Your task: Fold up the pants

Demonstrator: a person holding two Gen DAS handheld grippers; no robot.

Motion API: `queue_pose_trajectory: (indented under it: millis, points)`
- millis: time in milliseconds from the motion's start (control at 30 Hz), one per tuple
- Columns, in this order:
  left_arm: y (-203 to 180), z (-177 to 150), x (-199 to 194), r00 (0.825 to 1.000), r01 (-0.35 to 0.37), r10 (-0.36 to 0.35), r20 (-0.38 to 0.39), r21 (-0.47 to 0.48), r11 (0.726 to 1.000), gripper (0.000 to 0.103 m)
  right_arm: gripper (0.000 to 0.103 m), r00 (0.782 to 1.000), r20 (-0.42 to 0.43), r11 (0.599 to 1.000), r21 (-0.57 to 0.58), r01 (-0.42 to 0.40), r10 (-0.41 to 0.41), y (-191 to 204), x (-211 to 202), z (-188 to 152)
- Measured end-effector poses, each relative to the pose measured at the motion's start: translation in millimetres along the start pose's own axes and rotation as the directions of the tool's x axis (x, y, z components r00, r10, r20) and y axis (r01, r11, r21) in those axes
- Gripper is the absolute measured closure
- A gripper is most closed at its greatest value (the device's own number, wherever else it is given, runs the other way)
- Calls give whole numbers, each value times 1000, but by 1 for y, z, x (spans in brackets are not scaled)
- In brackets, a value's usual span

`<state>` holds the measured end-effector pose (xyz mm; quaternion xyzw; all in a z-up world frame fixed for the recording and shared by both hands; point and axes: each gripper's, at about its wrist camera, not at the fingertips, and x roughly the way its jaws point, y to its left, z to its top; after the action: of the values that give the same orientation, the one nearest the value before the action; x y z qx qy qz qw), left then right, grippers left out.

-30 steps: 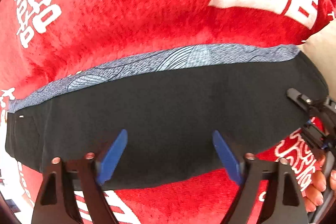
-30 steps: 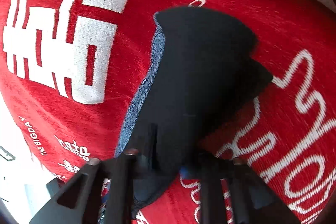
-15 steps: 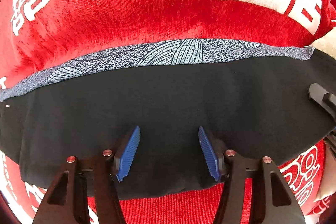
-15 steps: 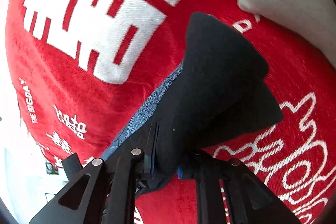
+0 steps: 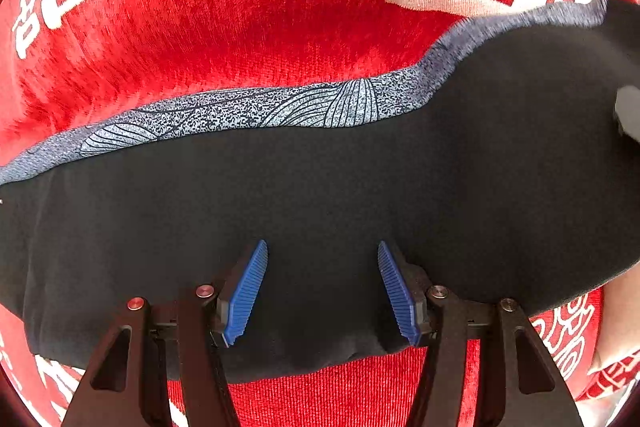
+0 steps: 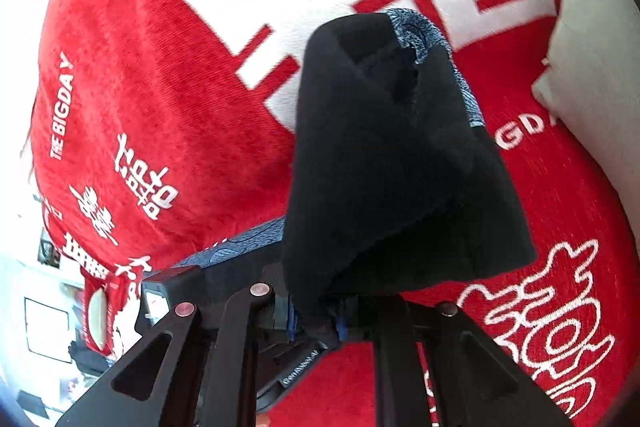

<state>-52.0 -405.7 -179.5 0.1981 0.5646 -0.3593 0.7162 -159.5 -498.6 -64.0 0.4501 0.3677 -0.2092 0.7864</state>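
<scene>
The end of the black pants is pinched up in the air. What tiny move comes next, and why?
Probably the right gripper, shut on the pants, carries that lifted end across over the flat part. The left gripper stands on the cloth with jaws apart, so it seems to pin the middle on the red blanket as a fold line.

Open red blanket (image 5: 248, 11) beyond the pants (image 5: 320, 195) — white cushion (image 6: 592, 39) crowding the far right edge

The pants (image 5: 320, 195) are matt black cloth, edged beyond the left tool (image 5: 322, 291) by speckled grey printed fabric. The red blanket (image 5: 240, 7) beneath looks plush and ribbed. The tool's blue pads (image 5: 244, 295) are ridged plastic.
</scene>
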Motion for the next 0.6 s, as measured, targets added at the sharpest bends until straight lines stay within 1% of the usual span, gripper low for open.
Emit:
queue_pose_trajectory:
  millis: [67,167,233,267,333,367,400,433,500,567,600]
  points:
    - [8,1,-3,1000,20,-20,-6,-13,1000,44,88,1000,1,1000,-29,8,-8,11,1,-1]
    - [31,4,-15,1000,12,-13,-13,-57,998,44,88,1000,7,996,-88,25,-24,35,3,-2]
    - [63,5,-32,1000,-6,6,1,-115,993,44,88,999,10,989,-143,42,-41,54,5,-5]
    - [80,5,-40,1000,-18,19,6,-132,991,43,88,998,9,982,-181,60,-59,67,9,-7]
    - [119,4,-56,999,-37,40,17,-161,986,43,88,996,7,969,-232,83,-83,79,16,-14]
    - [140,4,-63,998,-53,58,21,-173,983,33,88,995,6,960,-264,98,-100,91,23,-19]
    - [156,3,-69,997,-70,77,27,-184,980,17,88,993,5,947,-300,113,-117,103,32,-25]
    - [175,2,-76,995,-87,97,40,-194,977,16,88,991,2,934,-335,126,-133,115,41,-31]
    - [215,-2,-88,989,-123,136,57,-197,973,16,88,986,-3,903,-400,154,-169,136,59,-46]
    - [246,-5,-93,985,-152,165,49,-199,968,16,88,978,-6,869,-461,182,-208,155,80,-64]
    - [264,-8,-94,984,-165,176,37,-206,965,16,88,972,-5,842,-500,202,-236,166,94,-77]
